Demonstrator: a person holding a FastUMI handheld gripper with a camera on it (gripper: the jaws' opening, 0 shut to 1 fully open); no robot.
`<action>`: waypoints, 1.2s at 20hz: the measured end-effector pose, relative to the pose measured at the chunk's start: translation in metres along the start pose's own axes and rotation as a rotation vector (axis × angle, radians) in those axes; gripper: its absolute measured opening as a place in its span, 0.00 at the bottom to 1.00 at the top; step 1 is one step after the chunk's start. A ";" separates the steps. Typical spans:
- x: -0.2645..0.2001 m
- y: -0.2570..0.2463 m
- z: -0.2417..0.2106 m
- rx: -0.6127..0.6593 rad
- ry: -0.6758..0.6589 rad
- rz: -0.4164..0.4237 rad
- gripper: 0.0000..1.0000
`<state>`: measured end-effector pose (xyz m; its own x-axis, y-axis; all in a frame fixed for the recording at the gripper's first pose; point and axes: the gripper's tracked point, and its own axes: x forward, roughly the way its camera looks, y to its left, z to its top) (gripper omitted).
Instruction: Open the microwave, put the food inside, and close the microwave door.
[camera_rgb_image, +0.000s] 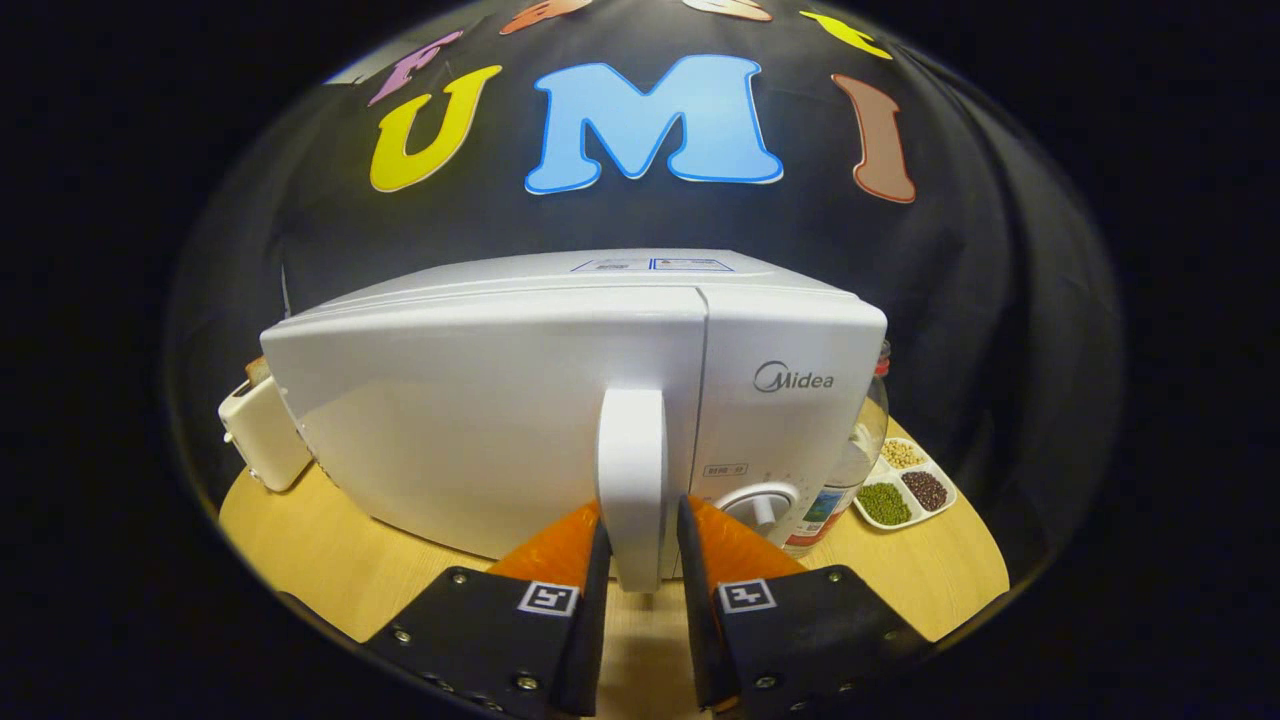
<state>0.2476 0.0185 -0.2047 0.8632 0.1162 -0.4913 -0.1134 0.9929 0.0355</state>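
Pinching the white door handle (632, 470) between both fingers, the gripper (640, 540) should draw the microwave (560, 390) door, standing centre on the wooden table (330, 560), toward itself along its left-hinged arc, keeping the grip square to avoid slipping.

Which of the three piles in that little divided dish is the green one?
In the white divided dish right of the white microwave, the green pile sits nearest the gripper, whose jaws straddle the door handle.

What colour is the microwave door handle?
White, like the microwave; the handle shows best in the gripper view.
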 end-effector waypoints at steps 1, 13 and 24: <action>0.009 -0.002 0.002 0.009 -0.010 0.007 0.15; -0.039 0.014 -0.020 -0.031 0.038 -0.025 0.09; -0.107 0.057 -0.057 -0.005 0.057 -0.006 0.10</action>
<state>0.1203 0.0609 -0.1997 0.8344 0.1085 -0.5404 -0.1110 0.9934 0.0280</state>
